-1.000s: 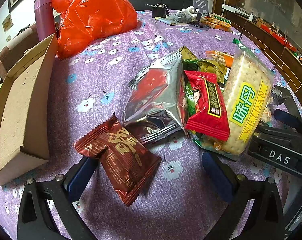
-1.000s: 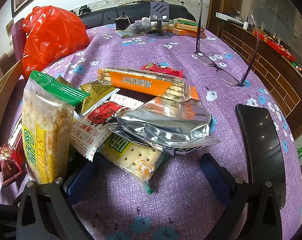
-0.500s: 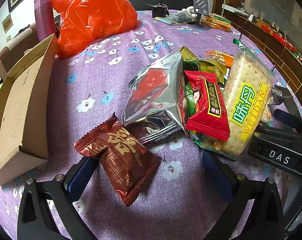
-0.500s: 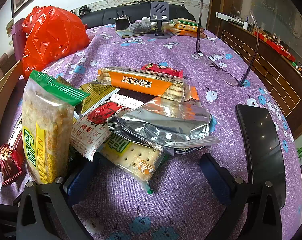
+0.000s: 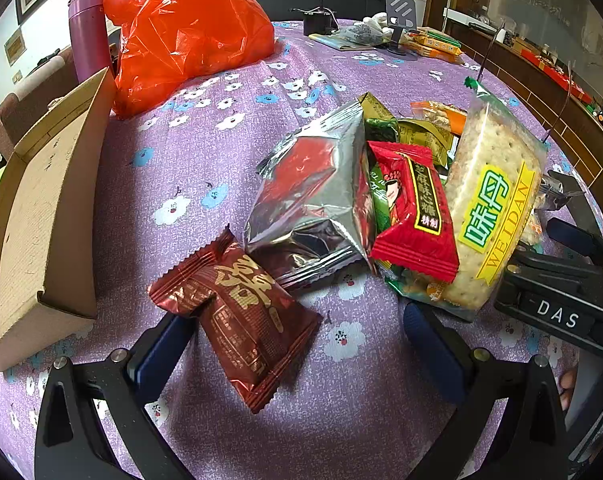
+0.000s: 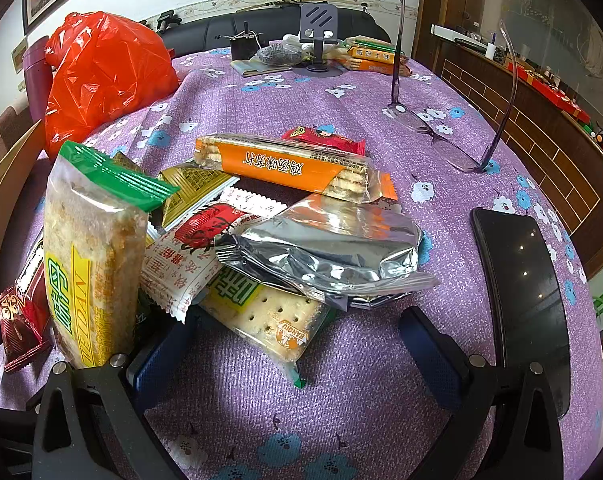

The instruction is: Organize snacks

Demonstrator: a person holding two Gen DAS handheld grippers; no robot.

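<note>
So both grippers just sit low over the purple flowered counter [image 5: 229, 92], jaws spread wide and gripping nothing. Left gripper [image 5: 297, 344] has the dark red snack pack [image 5: 237, 316] lying between its fingers. Right gripper [image 6: 289, 344] faces the snack pile, a cracker pack [image 6: 269, 316] poking toward its gap and a silver foil bag [image 6: 329, 256] on top. Cardboard box [image 5: 41, 216] off to the left
</note>
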